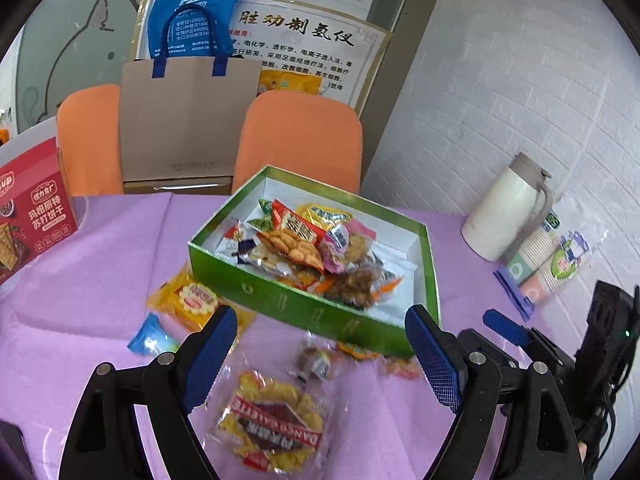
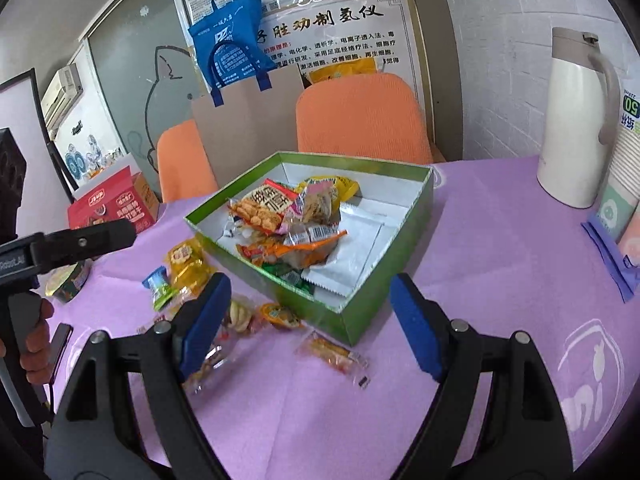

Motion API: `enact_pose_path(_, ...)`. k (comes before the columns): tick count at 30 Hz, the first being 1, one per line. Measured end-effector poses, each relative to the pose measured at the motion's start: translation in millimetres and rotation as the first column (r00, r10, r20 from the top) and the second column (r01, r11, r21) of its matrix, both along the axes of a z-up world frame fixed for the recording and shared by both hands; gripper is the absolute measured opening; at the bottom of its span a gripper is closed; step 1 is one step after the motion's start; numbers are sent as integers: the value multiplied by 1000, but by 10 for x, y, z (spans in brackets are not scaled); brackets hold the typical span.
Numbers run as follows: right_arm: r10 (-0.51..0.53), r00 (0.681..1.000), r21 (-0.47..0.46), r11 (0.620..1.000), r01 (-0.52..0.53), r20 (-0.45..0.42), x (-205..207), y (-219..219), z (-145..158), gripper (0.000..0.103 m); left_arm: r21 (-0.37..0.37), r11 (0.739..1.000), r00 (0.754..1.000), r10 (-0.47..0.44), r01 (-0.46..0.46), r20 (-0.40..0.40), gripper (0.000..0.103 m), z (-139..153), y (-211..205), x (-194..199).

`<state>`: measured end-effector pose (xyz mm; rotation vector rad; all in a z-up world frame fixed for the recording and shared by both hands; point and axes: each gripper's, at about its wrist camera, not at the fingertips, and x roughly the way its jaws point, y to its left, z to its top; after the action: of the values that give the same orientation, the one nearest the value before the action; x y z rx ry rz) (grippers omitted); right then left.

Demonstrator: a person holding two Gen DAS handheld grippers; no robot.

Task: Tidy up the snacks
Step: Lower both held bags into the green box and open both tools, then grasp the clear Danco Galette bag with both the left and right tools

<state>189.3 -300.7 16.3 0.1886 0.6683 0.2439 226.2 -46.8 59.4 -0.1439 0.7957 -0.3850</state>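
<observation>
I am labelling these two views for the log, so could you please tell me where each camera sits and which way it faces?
Left wrist: sits on the left claw, looking forward and down past its open blue fingers at a yellow cookie packet on the purple tablecloth, green box beyond; the right claw's body shows at the right edge.
Right wrist: sits on the right claw, open, facing the green box; a hand holding the left claw shows at left.
Shared: box, orange chairs, white flask.
</observation>
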Motion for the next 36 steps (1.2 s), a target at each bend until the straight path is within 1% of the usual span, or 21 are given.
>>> enact_pose_path(2, 14, 999, -20, 1000, -15, -46, -46, -36, -125, 82, 22, 1000, 1000, -10, 10, -3, 88, -86, -4, -229)
enact_pose_path(4, 34, 994, -38, 999, -38, -99, -53, -57, -282, 80, 29, 999, 1000, -27, 27, -2, 88, -210, 21, -460)
enact_pose_path(7, 41, 983, -51, 997, -51, -177, 40, -44, -497, 70, 23, 999, 999, -37, 38, -22, 88, -407, 84, -717)
enact_pose_path(8, 43, 980, -56, 997, -54, -193, 78, -25, -550, 64, 20, 999, 999, -37, 38, -34, 88, -462, 102, -778)
enact_pose_path(9, 44, 978, -62, 996, -57, -206, 115, -3, -594, 60, 13, 999, 998, -36, 36, -47, 88, -513, 133, -829)
enact_pose_path(13, 26, 973, -83, 996, -46, -228, 256, 64, -734, 59, -19, 1000, 994, -13, 11, -106, 88, -695, 278, -972)
enact_pose_path(14, 27, 972, -76, 996, -46, -235, 276, 74, -759, 56, -22, 1000, 994, -3, 0, -109, 88, -714, 315, -986)
enact_pose_path(15, 28, 970, -71, 996, -47, -243, 274, 81, -785, 44, -23, 1000, 994, 12, -15, -113, 88, -733, 359, -990)
enact_pose_path(16, 27, 969, -76, 996, -47, -245, 248, 103, -792, 38, -25, 999, 993, 28, -31, -118, 88, -757, 405, -999)
enact_pose_path(18, 42, 967, -68, 996, -61, -251, 149, 172, -771, 24, -42, 998, 990, 49, -54, -132, 88, -812, 492, -999)
enact_pose_path(19, 80, 960, -37, 995, -93, -269, 71, 233, -760, 22, -48, 997, 988, 61, -68, -141, 88, -840, 528, -984)
enact_pose_path(21, 122, 951, -5, 992, -129, -285, -63, 342, -752, 22, -60, 993, 983, 89, -99, -162, 88, -900, 592, -945)
enact_pose_path(22, 139, 951, -3, 989, -145, -276, -157, 411, -736, 22, -70, 992, 981, 93, -106, -169, 88, -925, 621, -924)
enact_pose_path(23, 136, 956, -14, 989, -145, -260, -231, 458, -714, 22, -78, 991, 980, 94, -109, -174, 88, -946, 639, -912)
enact_pose_path(25, 110, 967, -30, 992, -120, -228, -367, 526, -652, 25, -82, 990, 979, 96, -112, -178, 88, -970, 679, -878)
enact_pose_path(27, 126, 967, 20, 992, -124, -219, -430, 579, -622, 39, -76, 990, 979, 103, -117, -174, 88, -952, 714, -791)
enact_pose_path(29, 170, 959, 71, 985, -158, -225, -455, 694, -616, 47, -70, 990, 981, 107, -119, -163, 88, -902, 741, -663)
enact_pose_path(32, 206, 951, 80, 978, -193, -230, -451, 903, -635, 49, -92, 992, 987, 72, -86, -145, 88, -835, 756, -446)
enact_pose_path(34, 220, 945, 95, 975, -203, -241, -432, 1035, -677, 50, -86, 993, 988, 66, -78, -140, 88, -824, 739, -321)
enact_pose_path(36, 229, 941, 110, 972, -207, -248, -418, 1114, -717, 50, -79, 996, 989, 33, -45, -146, 87, -846, 695, -199)
